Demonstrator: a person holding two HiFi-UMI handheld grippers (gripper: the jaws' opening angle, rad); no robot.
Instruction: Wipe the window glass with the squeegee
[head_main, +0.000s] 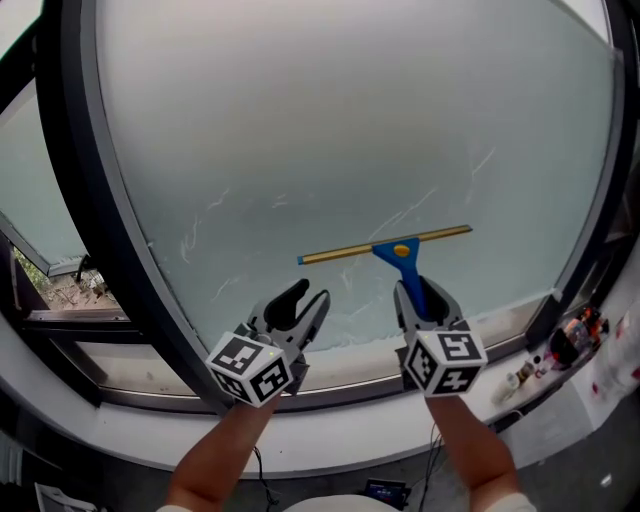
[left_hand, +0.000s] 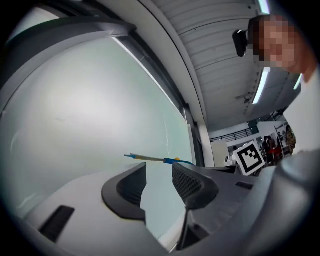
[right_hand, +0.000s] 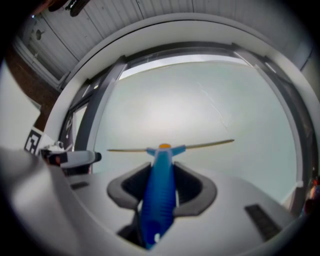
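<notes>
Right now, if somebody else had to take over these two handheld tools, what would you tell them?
Right gripper: jaws shut on the handle of the blue-handled squeegee with a brass-coloured blade bar.
Left gripper: jaws apart, nothing between them, held beside the right one.
Squeegee: its blade lies level, low on the frosted window glass, apparently against it.
Done: the pictures do not show how much has been wiped.
Left: faint white streaks show above and to the left of the blade, so those areas probably need passes.
</notes>
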